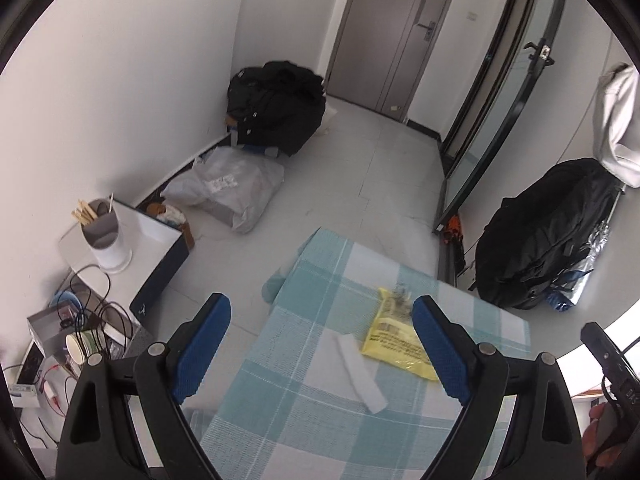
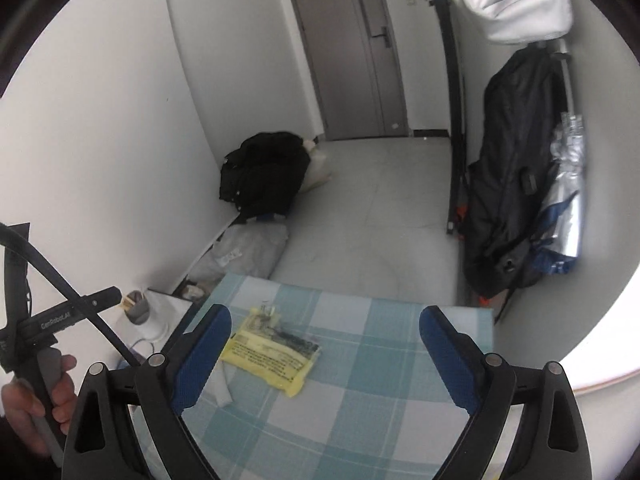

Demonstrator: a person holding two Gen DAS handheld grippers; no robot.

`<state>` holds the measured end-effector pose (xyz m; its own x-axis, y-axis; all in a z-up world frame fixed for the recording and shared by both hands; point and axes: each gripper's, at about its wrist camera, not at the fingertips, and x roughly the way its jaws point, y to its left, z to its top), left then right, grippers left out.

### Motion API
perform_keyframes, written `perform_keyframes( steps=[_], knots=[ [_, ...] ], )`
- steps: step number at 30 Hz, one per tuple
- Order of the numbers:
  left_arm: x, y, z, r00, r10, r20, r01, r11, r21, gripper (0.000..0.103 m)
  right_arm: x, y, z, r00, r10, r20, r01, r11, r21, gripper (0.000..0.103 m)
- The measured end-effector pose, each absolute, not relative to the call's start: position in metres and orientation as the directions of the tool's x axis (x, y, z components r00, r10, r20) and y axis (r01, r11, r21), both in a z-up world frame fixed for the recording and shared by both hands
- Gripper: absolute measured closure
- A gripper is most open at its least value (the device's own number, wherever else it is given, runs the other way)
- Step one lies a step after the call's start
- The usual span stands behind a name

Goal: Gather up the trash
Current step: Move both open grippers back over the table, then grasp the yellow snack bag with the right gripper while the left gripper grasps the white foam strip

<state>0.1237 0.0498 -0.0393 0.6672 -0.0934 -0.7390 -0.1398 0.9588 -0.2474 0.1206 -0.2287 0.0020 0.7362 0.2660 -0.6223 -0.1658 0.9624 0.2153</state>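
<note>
A yellow printed plastic bag (image 1: 396, 340) (image 2: 272, 354) lies flat on the table with the teal checked cloth (image 1: 320, 420) (image 2: 380, 380). Beside it lies a folded white tissue (image 1: 358, 368) (image 2: 220, 386), partly hidden behind a blue pad in the right wrist view. My left gripper (image 1: 322, 320) hovers open above the cloth, the tissue and bag showing between its fingers but apart from them. My right gripper (image 2: 326, 330) is open too, above the bag, nothing gripped. A hand (image 2: 48, 384) holds the left gripper's handle.
Left of the table stands a small white side table (image 1: 156, 240) with a grey cup of sticks (image 1: 102, 226), cables and a paper cup (image 1: 80, 350). On the floor lie a grey plastic sack (image 1: 228, 188), black bags (image 1: 276, 108) (image 1: 548, 240). A grey door (image 1: 392, 32) is behind.
</note>
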Motion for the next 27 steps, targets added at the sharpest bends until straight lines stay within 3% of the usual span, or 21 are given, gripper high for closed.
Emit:
perform_keyframes(
  steps=[4, 11, 19, 27],
  knots=[
    [0.126, 0.066, -0.049, 0.646, -0.061, -0.761, -0.196, 0.95, -0.242, 0.013, 0.151, -0.204, -0.025, 0.67, 0.291, -0.683, -0.215, 0.957, 0.197, 0.007],
    [0.134, 0.086, -0.053, 0.616, -0.109, -0.78, -0.231, 0.922, -0.312, 0.013, 0.195, -0.15, -0.092, 0.463, 0.361, -0.81, -0.374, 0.908, 0.191, 0.007],
    [0.14, 0.094, -0.056, 0.594, -0.085, -0.8, -0.263, 0.919, -0.293, 0.013, 0.209, -0.111, -0.135, 0.38, 0.325, -0.866, -0.546, 0.835, 0.073, 0.007],
    [0.143, 0.095, -0.064, 0.569, -0.086, -0.818, -0.274, 0.918, -0.287, 0.013, 0.212, -0.102, -0.157, 0.372, 0.265, -0.889, -0.594, 0.805, -0.008, 0.011]
  ],
)
